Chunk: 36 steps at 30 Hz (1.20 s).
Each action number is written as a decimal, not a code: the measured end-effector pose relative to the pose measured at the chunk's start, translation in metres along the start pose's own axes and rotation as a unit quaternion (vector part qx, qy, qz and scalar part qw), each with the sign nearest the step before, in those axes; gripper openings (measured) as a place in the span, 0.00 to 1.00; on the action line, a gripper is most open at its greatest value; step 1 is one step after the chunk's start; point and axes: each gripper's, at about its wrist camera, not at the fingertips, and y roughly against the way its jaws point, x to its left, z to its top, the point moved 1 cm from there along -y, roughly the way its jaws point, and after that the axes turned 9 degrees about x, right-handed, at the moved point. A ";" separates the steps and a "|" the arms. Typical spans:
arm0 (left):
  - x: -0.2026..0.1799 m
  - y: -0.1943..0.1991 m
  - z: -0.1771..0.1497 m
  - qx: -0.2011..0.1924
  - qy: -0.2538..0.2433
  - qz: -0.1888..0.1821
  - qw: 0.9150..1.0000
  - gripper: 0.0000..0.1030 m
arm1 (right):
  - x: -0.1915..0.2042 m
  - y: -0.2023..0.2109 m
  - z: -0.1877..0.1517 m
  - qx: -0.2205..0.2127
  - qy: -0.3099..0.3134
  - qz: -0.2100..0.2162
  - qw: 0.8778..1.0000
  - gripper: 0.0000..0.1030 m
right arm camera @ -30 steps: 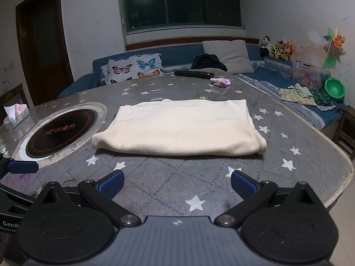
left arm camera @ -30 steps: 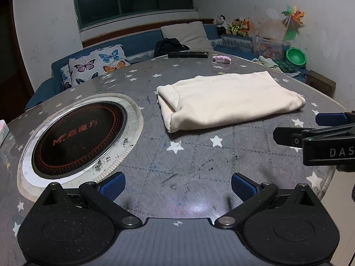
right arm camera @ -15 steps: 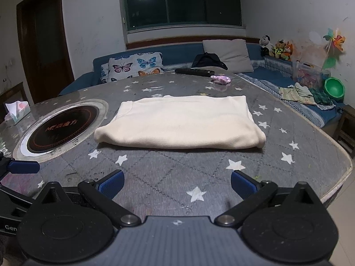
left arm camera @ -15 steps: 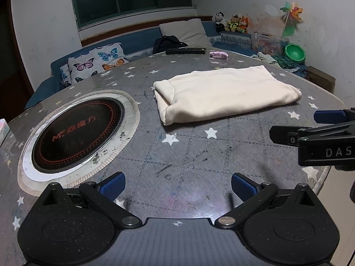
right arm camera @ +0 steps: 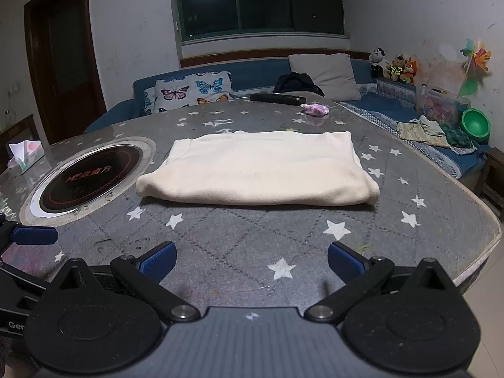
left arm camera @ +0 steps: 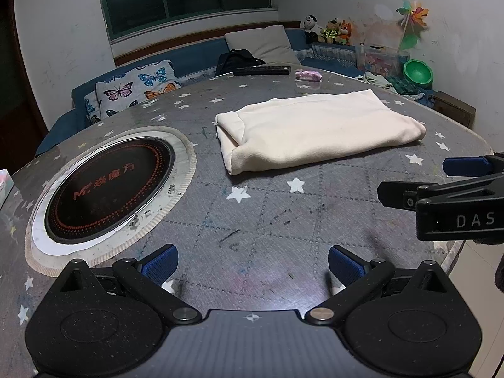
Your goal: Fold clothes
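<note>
A cream garment (left arm camera: 318, 130) lies folded into a flat rectangle on the grey star-patterned table (left arm camera: 258, 220); it also shows in the right wrist view (right arm camera: 261, 173). My left gripper (left arm camera: 253, 261) is open and empty, over the table's near part, well short of the garment. My right gripper (right arm camera: 252, 261) is open and empty, near the table's front edge, in front of the garment. The right gripper also shows at the right edge of the left wrist view (left arm camera: 456, 195).
A round black induction hob (left arm camera: 107, 186) is set into the table at the left. A remote (right arm camera: 277, 98) and a pink item (right arm camera: 315, 109) lie at the far side. A tissue box (right arm camera: 25, 154) stands far left. The table edge (right arm camera: 485, 249) is at the right.
Both grippers have drawn back from the folded garment, which now sits farther away in both views. Both stay open and empty.
</note>
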 end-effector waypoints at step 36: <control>-0.003 0.000 0.001 -0.003 0.000 -0.007 1.000 1.00 | -0.003 -0.004 0.000 0.006 -0.008 -0.003 1.000 1.00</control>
